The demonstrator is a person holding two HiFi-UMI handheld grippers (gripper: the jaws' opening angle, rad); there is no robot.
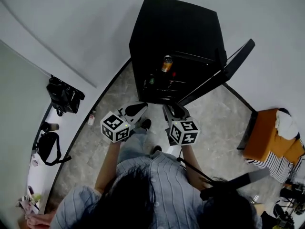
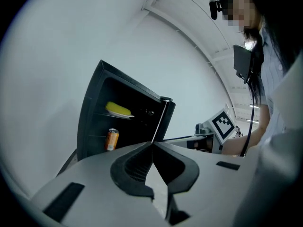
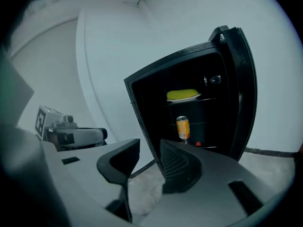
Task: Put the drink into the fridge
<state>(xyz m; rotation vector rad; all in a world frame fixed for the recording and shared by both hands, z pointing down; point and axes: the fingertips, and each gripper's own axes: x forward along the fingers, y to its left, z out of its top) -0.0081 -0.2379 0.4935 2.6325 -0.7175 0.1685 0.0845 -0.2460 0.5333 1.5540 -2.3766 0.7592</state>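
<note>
**Can on the fridge shelf, both grippers empty in front**

Head view: we look steeply down on the black fridge; its door swings out to the right; the can stands upright inside, near the front of a shelf; the left gripper and right gripper are side by side just before the fridge's open front, both pointing at it and neither touching the can; a black bag lies well to the left of the fridge by the wall; an orange stool sits to the right of it, beyond the door.

Left gripper view: our left gripper's jaws are together, tips meeting, nothing between them; beyond them the fridge stands open; the can is on a lower shelf at the fridge's left side; a yellow thing lies on a plate on the shelf above; the right gripper's marker cube shows to the right of the fridge.

Right gripper view: our right gripper's jaws stand apart with a clear gap, holding nothing; only floor shows between them; the can is upright on the fridge's middle shelf, under the yellow thing; the door stands open at the fridge's right; the left gripper shows to the left of the fridge.
</note>
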